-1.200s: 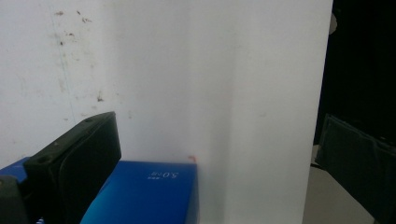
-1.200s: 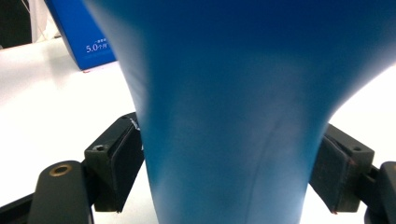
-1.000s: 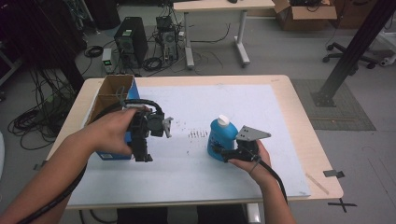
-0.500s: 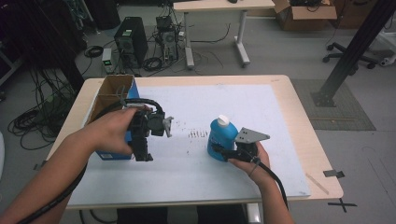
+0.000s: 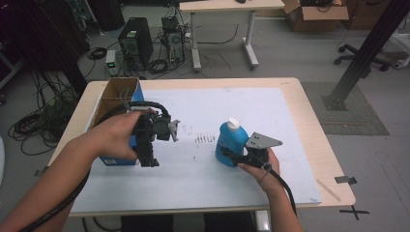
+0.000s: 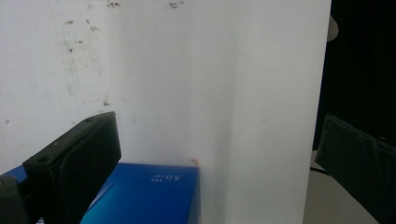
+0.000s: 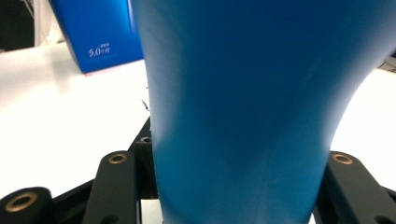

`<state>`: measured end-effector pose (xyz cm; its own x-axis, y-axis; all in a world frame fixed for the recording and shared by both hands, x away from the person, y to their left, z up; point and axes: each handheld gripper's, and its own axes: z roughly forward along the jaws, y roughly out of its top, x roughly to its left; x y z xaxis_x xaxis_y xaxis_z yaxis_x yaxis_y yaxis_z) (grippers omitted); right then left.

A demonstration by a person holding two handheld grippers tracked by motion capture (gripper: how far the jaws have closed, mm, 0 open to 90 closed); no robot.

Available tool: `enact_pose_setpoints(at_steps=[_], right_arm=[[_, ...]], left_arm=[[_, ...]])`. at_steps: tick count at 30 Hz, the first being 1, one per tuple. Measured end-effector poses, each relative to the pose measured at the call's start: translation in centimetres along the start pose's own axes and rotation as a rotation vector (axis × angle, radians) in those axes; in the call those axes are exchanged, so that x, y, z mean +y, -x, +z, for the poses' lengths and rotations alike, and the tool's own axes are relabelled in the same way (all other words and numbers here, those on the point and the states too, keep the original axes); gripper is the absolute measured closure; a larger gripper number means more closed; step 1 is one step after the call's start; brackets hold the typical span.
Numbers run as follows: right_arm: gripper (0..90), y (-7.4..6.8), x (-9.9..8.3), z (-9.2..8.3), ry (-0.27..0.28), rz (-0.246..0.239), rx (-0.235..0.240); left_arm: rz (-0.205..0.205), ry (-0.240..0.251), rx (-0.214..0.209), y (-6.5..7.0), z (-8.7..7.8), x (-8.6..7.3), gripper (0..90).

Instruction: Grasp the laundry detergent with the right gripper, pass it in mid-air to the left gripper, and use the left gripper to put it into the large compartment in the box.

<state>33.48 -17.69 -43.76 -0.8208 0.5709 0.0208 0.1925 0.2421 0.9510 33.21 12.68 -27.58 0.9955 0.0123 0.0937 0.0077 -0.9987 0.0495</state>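
My right claw (image 5: pixel 231 155) has just clenched on the blue bottle (image 5: pixel 232 142) at 3 o'clock; left claw (image 5: pixel 145 157) released. Lifting seems next.

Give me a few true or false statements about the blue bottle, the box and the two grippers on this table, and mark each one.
1. The right gripper is closed on the blue bottle. True.
2. The blue bottle lies on its side. False: it stands upright, white cap on top.
3. The left gripper has open jaws. True.
4. The cardboard box sits at the table's right edge. False: it is at the left edge.
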Motion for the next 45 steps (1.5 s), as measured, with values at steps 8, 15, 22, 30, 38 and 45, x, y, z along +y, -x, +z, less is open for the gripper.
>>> enact_pose_setpoints(at_steps=[8,15,22,30,38,45], right_arm=[[46.1,0.4,2.3,-1.5,0.012,-0.025,0.026],[46.0,0.1,4.7,-3.2,0.007,-0.076,0.077],[45.8,-0.9,6.6,-4.6,-0.005,-0.136,0.175],[45.6,-1.8,7.0,-4.9,-0.010,-0.174,0.253],[45.5,-2.8,6.7,-4.0,-0.018,-0.196,0.336],[45.5,-3.3,6.1,-2.8,-0.021,-0.194,0.376]], left_arm=[[-0.014,-0.017,0.001,-0.2,-0.6,0.4,0.2],[-0.019,-0.009,-0.005,-0.2,-1.2,0.8,0.2],[-0.001,0.033,-0.017,-0.3,-2.3,1.6,0.2],[0.028,0.048,-0.026,-0.1,-3.4,2.6,0.2],[0.045,0.036,-0.031,0.1,-4.3,3.5,0.2],[0.053,0.038,-0.031,0.4,-4.8,4.0,0.2]])
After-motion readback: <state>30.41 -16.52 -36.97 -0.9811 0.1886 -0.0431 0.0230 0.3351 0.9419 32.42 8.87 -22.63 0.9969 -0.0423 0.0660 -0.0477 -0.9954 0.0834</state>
